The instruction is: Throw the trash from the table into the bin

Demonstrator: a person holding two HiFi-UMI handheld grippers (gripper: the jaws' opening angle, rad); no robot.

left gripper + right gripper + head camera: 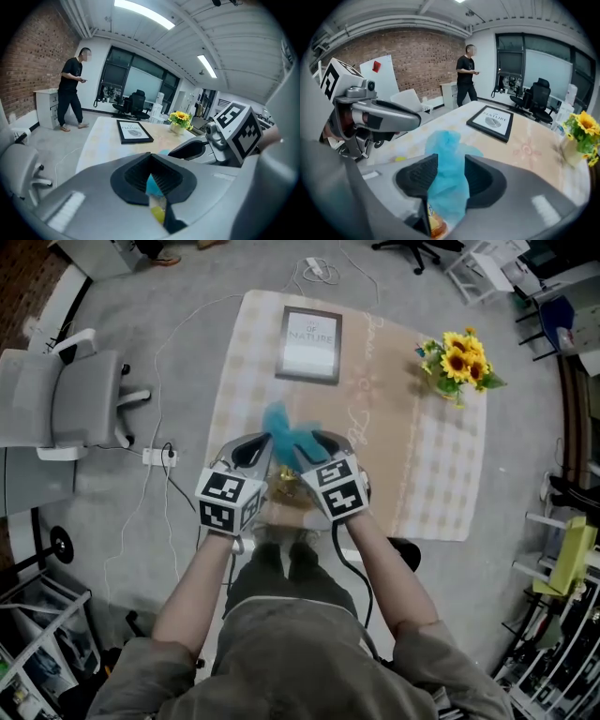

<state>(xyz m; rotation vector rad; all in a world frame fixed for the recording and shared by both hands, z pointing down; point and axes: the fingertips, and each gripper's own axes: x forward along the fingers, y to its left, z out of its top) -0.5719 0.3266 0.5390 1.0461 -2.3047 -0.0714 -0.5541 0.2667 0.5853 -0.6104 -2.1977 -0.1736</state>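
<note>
Looking straight down past own shirt (pixel 300 652) and two forearms (pixel 199 592) in the head view: left gripper (pixel 255 448) and right gripper (pixel 315 442) crowded nose to nose at the near edge of the table (pixel 441 484), with the blue trash (pixel 286 435) poking up between them. Can't spot a bin anywhere, so no telling how long a carry to expect. Over to the left gripper view: pinched narrow on just a corner of the blue trash, with a yellow scrap (pixel 158 213) lower in the gap. Thin bite, so could easily tear free or slide out on a quick swing. Then the right gripper view: standing roughly halfway apart around the blue trash, not really squeezing it by the look, with an orange packet (pixel 433 226) tucked underneath. Probably the weak spot here. Might just drop everything back on the table or onto the floor if lifted like that. Also worth watching for a bump between two noses that close.
</note>
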